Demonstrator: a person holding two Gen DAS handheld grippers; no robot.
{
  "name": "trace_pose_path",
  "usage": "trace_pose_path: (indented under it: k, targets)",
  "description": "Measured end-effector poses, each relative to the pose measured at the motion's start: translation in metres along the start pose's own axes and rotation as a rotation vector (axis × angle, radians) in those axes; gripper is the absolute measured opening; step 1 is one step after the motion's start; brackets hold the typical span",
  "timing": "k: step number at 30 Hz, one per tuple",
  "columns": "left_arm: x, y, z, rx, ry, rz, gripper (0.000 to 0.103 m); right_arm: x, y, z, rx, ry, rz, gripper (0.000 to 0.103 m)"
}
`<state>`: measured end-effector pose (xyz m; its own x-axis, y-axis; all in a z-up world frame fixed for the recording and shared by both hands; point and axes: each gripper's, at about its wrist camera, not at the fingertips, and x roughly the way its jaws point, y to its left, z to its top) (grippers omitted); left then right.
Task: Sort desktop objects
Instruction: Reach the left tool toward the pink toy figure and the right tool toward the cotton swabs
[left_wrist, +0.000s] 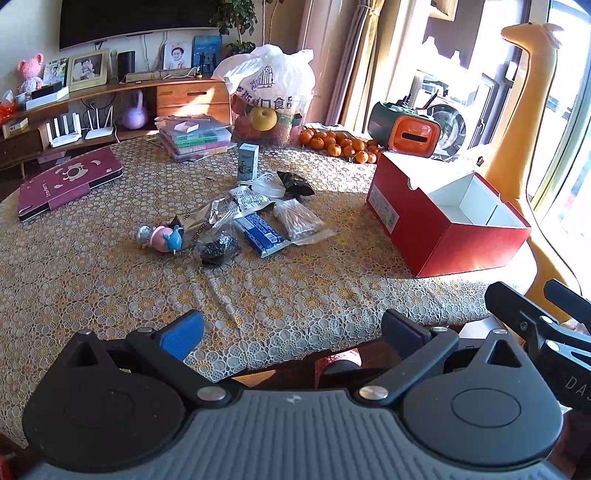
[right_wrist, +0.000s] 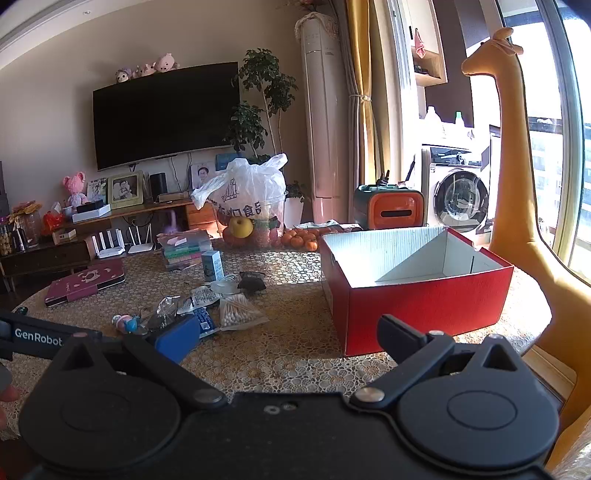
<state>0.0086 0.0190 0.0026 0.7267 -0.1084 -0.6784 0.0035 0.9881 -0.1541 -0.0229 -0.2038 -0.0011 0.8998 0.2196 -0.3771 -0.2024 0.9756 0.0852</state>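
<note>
A heap of small items lies mid-table: a bag of cotton swabs (left_wrist: 297, 220) (right_wrist: 238, 314), a blue packet (left_wrist: 258, 232), a black pouch (left_wrist: 218, 246), a silver wrapper (left_wrist: 197, 221), a pink-and-blue toy figure (left_wrist: 162, 238) (right_wrist: 125, 322) and a small upright blue-white box (left_wrist: 247, 162) (right_wrist: 212, 266). An open red box (left_wrist: 448, 236) (right_wrist: 417, 306) with a white inside stands to the right. My left gripper (left_wrist: 291, 334) is open over the table's near edge, well short of the heap. My right gripper (right_wrist: 286, 341) is open too, nothing between its fingers, just left of the red box.
A maroon case (left_wrist: 68, 182) lies at the left. At the back are stacked plastic boxes (left_wrist: 194, 138), a white bag of fruit (left_wrist: 269, 92), several tangerines (left_wrist: 340, 146) and an orange-green container (left_wrist: 404, 129). A tall yellow giraffe toy (right_wrist: 524, 184) stands beyond the right edge.
</note>
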Motion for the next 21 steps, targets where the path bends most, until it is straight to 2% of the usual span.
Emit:
trace_pose_path:
  k: [7,13,21]
  targets:
    - [0.008,0.012,0.011,0.0,-0.015,0.015,0.103,0.021,0.006,0.006,-0.019,0.034,0.051,0.103]
    - [0.019,0.023,0.019,0.0,-0.015,0.024,0.103,0.04,0.012,0.014,-0.053,0.03,0.108,0.101]
    - [0.032,0.047,0.029,-0.009,-0.064,0.055,0.103,0.073,0.022,0.021,-0.122,0.047,0.149,0.1]
